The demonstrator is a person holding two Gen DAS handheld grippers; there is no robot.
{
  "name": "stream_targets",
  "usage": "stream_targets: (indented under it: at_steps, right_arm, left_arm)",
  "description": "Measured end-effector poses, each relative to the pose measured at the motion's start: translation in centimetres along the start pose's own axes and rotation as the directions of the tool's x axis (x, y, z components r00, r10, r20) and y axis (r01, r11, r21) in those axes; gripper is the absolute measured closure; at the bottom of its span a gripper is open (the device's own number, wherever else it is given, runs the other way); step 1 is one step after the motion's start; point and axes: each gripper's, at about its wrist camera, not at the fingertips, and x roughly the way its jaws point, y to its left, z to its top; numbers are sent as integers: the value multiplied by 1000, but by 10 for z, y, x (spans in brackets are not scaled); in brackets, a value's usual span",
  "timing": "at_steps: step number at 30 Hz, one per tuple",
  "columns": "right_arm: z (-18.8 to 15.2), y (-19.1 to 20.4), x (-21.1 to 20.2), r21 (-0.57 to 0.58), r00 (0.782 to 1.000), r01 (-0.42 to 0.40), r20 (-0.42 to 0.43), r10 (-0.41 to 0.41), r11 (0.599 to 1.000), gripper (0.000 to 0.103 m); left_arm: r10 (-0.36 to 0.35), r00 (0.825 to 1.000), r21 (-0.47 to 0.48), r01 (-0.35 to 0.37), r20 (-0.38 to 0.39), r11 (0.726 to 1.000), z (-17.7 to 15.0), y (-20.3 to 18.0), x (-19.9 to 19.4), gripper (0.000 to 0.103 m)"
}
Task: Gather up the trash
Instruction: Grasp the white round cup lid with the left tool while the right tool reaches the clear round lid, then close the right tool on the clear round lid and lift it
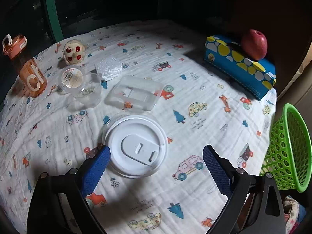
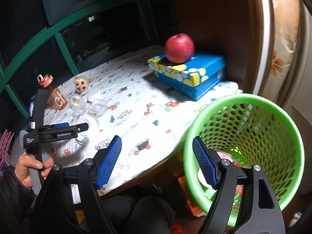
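Left wrist view: left gripper point(image 1: 156, 152) jaws spread wide, empty, over a round white plastic lid point(image 1: 136, 146) lying mid-cloth with open room around. Right gripper point(image 2: 157, 152) – apart, empty – at the table edge beside the green mesh basket point(image 2: 253, 105).

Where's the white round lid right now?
In the left wrist view the white round lid lies flat on the tablecloth, between the open left gripper's fingers and just in front of the clear rectangular container.
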Motion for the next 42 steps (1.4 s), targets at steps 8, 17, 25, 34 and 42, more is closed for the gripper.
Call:
stream_targets:
  at_steps: [8,17,25,34,42]
  right_arm:
    - [4,20,22,-23,999,-25,-39,24,999,28]
    - [7,30,37,-29,997,-50,-63,48,998,28]
    - [10,41,44,-43,995,-67,-72,63,997,28]
    - [12,54,52,-74,993,-87,-86,81,993,28]
    - [14,96,93,-155,978,-169,-152,146,973,28]
  left_arm:
    - [41,999,10,-41,-29,999,1,7,25,10]
    - [72,997,-6,-72,-39,997,3,15,41,10]
    - [77,997,-4,-77,-29,997,2,19,45,19]
    - [41,999,-49,-39,29,998,-3,35,13,20]
    - [56,994,-148,-41,98,988,-7,84,-35,20]
